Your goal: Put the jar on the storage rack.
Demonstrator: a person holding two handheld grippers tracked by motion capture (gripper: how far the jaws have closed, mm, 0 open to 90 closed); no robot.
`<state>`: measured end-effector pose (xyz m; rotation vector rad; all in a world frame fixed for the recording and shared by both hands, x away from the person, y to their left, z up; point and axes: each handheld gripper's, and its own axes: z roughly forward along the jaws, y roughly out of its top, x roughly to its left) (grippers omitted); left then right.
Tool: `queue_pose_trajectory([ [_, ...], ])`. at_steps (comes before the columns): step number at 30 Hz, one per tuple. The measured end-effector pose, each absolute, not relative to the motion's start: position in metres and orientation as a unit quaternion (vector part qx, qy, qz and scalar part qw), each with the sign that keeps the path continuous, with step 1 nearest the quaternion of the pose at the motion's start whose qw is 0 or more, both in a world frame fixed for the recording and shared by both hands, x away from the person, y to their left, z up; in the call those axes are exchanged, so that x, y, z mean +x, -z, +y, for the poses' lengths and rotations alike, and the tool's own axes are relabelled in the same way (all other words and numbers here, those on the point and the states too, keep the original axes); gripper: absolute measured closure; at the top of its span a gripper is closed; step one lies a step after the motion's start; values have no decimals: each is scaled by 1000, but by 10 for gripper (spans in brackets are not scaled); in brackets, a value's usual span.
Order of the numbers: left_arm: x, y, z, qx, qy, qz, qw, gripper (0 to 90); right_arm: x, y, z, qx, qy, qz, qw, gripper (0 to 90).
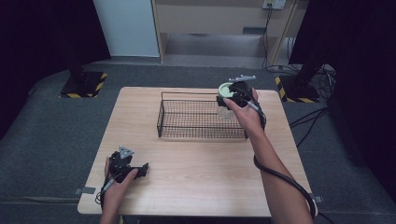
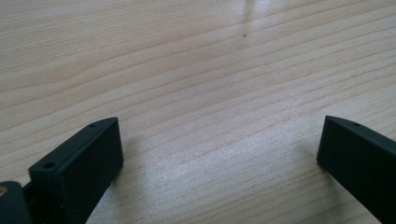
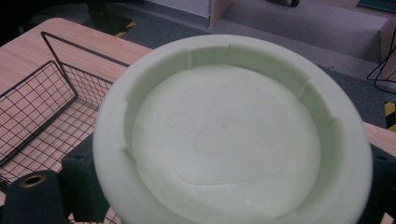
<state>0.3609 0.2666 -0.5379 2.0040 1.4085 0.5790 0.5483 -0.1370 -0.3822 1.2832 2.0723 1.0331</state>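
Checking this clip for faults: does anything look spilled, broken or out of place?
Nothing stands out. The right gripper holds a pale green lid over the wire basket; the left gripper rests open on the table.

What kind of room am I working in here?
Most likely a lab or recording studio set up for data collection, not a home. A lone wooden table stands on grey carpet, black curtains hang at both sides, and stand bases taped in yellow and black flank the table.
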Motion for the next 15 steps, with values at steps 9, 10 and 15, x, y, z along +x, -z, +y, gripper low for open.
queue_pose_trajectory([
  [9,361,538,267,758,-219,532,307,0,550,397,-133,475,-377,758,241,116],
  [10,361,538,267,758,-219,532,307,0,550,398,-133,476,-376,758,241,116],
  [15,361,538,267,758,-219,532,307,0,550,402,-132,477,-377,757,240,116],
])
